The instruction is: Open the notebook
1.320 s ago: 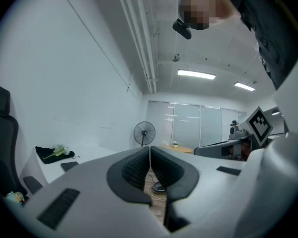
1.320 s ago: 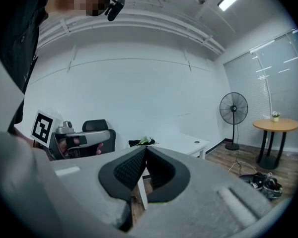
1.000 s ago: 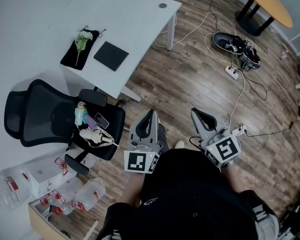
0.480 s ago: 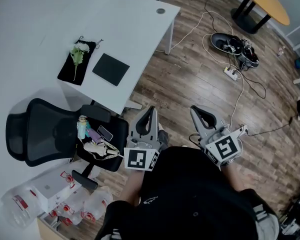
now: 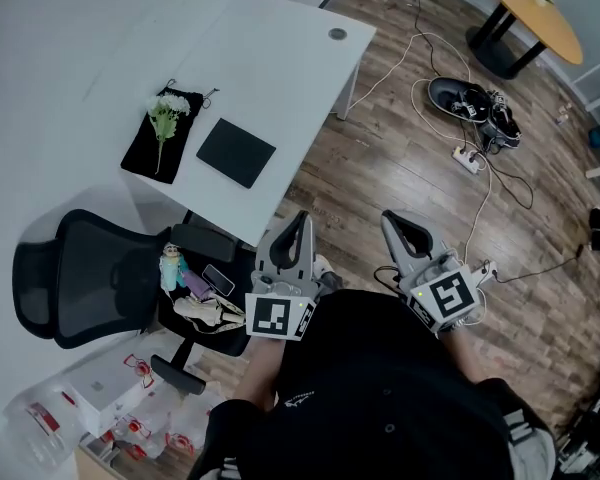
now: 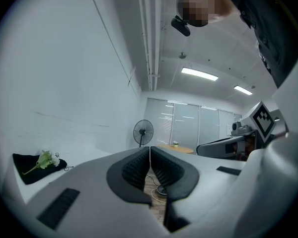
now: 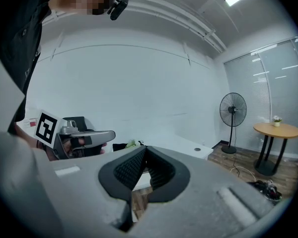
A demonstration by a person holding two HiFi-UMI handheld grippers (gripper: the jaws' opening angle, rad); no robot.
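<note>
The notebook (image 5: 236,152) is a closed black square lying flat on the white desk (image 5: 280,48), beside a black cloth (image 5: 145,143) with a white flower (image 5: 164,113) on it. In the head view both grippers are held in front of the person's body, over the wooden floor and short of the desk's near corner. The left gripper (image 5: 300,219) is shut with nothing in it, its pads meeting in the left gripper view (image 6: 150,148). The right gripper (image 5: 388,219) is likewise shut and empty (image 7: 145,148). The flower (image 6: 43,160) shows at the left of the left gripper view.
A black office chair (image 5: 90,278) carrying small items stands left of the grippers, with water bottles (image 5: 40,418) on the floor behind it. Cables, a power strip (image 5: 467,158) and shoes (image 5: 475,103) lie on the floor at right. A round wooden table (image 5: 530,8) and a standing fan (image 7: 233,110) are farther off.
The desk with the notebook has slid down in the head view, closer to the grippers, and the chair has shifted with it. Both grippers hold the same pose, jaws shut.
</note>
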